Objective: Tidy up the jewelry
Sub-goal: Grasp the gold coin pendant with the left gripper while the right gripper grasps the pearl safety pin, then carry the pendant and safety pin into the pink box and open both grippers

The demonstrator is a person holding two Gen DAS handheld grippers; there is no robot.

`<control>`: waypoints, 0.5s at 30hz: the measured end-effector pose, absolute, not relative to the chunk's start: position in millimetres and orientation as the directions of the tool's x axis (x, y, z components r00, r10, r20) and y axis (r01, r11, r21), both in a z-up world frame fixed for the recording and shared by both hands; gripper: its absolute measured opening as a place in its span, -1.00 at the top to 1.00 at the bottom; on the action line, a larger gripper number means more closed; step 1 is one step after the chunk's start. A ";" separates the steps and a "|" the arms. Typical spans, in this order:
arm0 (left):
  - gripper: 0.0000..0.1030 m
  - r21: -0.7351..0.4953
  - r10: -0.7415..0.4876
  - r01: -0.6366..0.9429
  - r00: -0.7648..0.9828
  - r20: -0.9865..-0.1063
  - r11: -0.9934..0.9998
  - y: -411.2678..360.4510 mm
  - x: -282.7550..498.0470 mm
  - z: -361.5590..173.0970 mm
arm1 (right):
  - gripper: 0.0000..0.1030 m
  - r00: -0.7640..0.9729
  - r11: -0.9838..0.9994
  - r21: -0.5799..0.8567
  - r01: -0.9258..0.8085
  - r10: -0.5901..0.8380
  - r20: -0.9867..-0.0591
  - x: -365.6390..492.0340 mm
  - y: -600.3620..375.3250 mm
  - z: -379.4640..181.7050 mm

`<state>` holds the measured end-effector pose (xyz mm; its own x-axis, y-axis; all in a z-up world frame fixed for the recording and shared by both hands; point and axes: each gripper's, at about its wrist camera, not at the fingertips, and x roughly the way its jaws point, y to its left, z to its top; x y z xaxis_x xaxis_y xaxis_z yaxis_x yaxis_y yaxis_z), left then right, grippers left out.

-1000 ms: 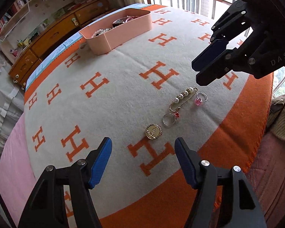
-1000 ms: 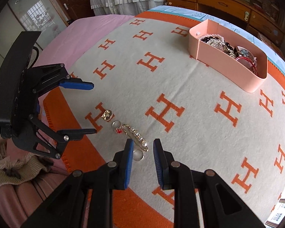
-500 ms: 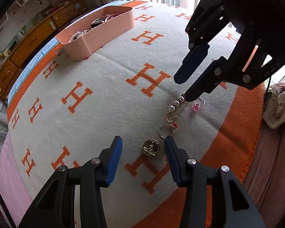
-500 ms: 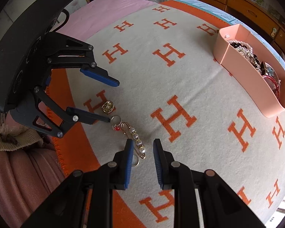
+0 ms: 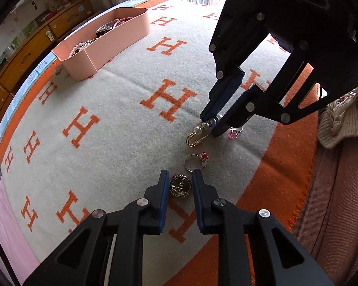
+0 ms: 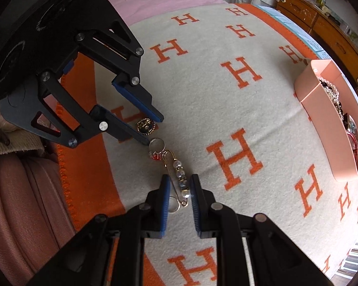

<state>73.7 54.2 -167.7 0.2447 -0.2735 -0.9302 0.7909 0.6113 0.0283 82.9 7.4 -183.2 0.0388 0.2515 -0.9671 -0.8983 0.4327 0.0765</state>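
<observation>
Jewelry lies in a row on the cream and orange blanket. My left gripper is open, its tips down on either side of a round gold brooch, also in the right wrist view. My right gripper is open, astride the gold pearl pin, which also shows in the left wrist view. A ring with a red stone lies between brooch and pin. A ring with a pink stone lies beside the right gripper.
A pink tray holding several jewelry pieces stands far back on the blanket, also in the right wrist view. A wooden dresser runs behind the bed. A knitted cloth lies past the blanket's orange edge.
Both grippers came down to the blanket. The left narrowed around the brooch. The right moved over the pearl pin.
</observation>
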 end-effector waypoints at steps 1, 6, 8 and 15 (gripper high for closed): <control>0.67 0.031 -0.272 0.787 0.250 -0.929 0.616 54.2 72.8 -167.5 | 0.86 0.047 0.439 0.069 -0.896 0.249 -0.967 81.6 7.8 -183.1; 0.67 0.045 -0.261 0.765 0.273 -0.926 0.643 54.3 62.5 -164.6 | 0.86 0.081 0.462 0.048 -0.886 0.256 -0.963 76.6 5.1 -181.9; 0.67 0.054 -0.251 0.756 0.283 -0.926 0.652 54.7 59.8 -163.6 | 0.86 0.097 0.478 0.038 -0.878 0.257 -0.962 75.5 2.5 -179.4; 0.67 0.094 -0.230 0.739 0.323 -0.918 0.667 54.5 59.1 -149.7 | 0.86 0.158 0.559 0.050 -0.828 0.318 -0.935 85.4 -20.8 -150.2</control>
<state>59.1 54.5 -149.7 0.3235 -0.2298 -0.9179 0.7395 0.6666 0.0937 85.4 -20.8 -150.2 0.1584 0.3181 -0.9347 -0.8276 0.5590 0.0499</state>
